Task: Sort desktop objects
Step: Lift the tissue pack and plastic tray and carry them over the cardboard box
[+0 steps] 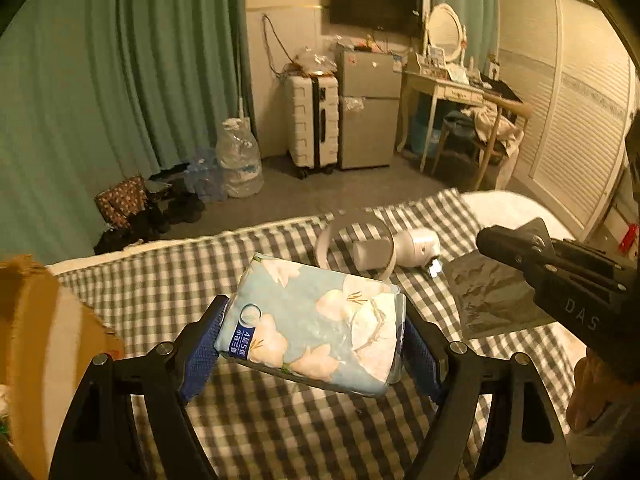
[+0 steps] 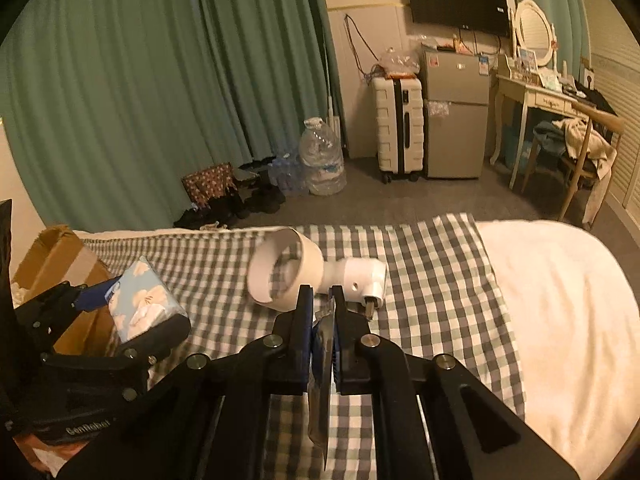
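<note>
The tissue pack (image 1: 316, 324) is held crosswise between the widely spread jaws of the left gripper (image 1: 312, 344), raised above the checked bed cover (image 1: 280, 420); the cardboard box (image 1: 36, 344) lies at about nine o'clock from it, nearest this hand. The right gripper (image 2: 320, 340) is shut on a thin dark plastic bag (image 2: 322, 392).

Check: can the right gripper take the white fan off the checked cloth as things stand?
Probably not: the right gripper is shut on a flat dark bag. The white fan lies just ahead, unobstructed.
</note>
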Demonstrator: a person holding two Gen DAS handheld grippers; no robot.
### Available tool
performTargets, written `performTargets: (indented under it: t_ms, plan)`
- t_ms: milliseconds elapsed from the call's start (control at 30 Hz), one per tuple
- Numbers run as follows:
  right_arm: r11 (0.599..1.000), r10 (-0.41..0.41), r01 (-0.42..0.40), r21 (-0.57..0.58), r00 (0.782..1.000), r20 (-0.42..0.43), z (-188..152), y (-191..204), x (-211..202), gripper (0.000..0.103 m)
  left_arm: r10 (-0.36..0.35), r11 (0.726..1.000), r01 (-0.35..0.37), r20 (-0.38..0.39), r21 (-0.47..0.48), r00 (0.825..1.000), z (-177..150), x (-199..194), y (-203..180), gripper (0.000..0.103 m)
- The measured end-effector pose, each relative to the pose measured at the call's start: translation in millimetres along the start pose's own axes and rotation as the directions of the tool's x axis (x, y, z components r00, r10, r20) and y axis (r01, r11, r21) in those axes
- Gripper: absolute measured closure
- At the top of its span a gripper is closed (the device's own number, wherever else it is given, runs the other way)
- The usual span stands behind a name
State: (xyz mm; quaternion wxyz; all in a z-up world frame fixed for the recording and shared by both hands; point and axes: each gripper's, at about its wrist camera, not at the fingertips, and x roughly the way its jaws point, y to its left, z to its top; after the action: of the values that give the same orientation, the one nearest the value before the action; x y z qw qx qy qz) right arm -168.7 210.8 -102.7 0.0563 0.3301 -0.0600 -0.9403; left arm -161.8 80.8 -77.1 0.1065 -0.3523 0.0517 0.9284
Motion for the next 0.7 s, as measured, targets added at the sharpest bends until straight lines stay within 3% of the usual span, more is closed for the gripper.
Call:
performTargets:
  t_ms: [700]
  plan:
    - [0.995,0.029,-0.013,-0.096,0.986,0.165,23,74,-117,0.095,0.065,0.997,-0.055,0.191,-0.057,0.979,5,-145,44,0.021]
